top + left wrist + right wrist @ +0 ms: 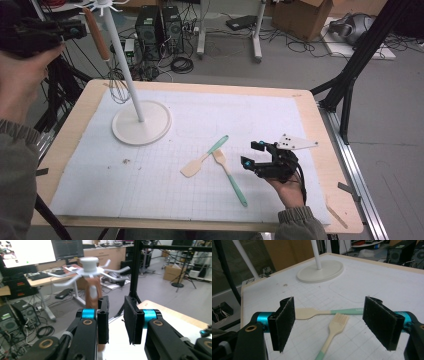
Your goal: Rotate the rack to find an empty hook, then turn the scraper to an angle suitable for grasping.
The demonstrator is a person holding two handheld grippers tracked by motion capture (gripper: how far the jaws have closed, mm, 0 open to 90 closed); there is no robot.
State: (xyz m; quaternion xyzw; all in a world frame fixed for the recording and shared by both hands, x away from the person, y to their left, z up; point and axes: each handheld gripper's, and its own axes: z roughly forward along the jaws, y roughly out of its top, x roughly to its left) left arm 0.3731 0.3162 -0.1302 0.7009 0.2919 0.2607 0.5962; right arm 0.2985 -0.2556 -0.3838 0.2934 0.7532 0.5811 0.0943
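Black padded jaws of my right gripper [256, 154] are standing wide apart with nothing between them, hovering just above the white mat [165, 190]. Right before them two utensils are lying: one spatula [204, 156], its long axis running from its cream blade at the near left to its green handle at the far right, and one brush [231, 176], bristles pointing away from me, green handle toward me. My left gripper [116, 320] is raised off the table's far left corner, jaws slightly parted, holding nothing. Beyond it one white hook stand [141, 116] is carrying one brown-handled whisk [102, 47], hanging handle up.
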